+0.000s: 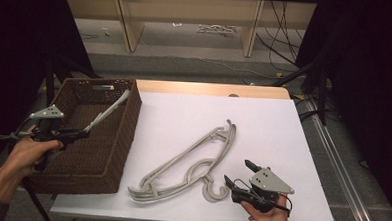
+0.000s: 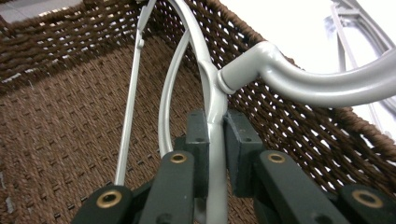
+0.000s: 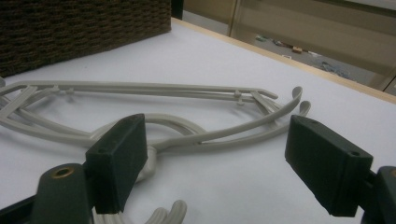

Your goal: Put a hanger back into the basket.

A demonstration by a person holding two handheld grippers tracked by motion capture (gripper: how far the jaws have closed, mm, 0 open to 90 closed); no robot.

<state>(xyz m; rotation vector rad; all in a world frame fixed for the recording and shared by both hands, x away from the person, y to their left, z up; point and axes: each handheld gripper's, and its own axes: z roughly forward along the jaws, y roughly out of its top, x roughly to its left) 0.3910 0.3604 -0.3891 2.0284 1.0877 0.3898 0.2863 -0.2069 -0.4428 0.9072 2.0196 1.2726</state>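
My left gripper is shut on the neck of a grey plastic hanger, which slants up over a brown wicker basket at the table's left. In the left gripper view the pads pinch the hanger just below its hook, above the woven basket floor. Two more grey hangers lie stacked on the white table. At the front edge, beside their hooks, my right gripper is open. Its pads stand wide apart and hold nothing, with the hangers lying just beyond them.
The basket's right wall borders the white tabletop. Beyond the table's wooden far edge are a floor with cables and wooden shelf legs. Dark curtains hang on both sides.
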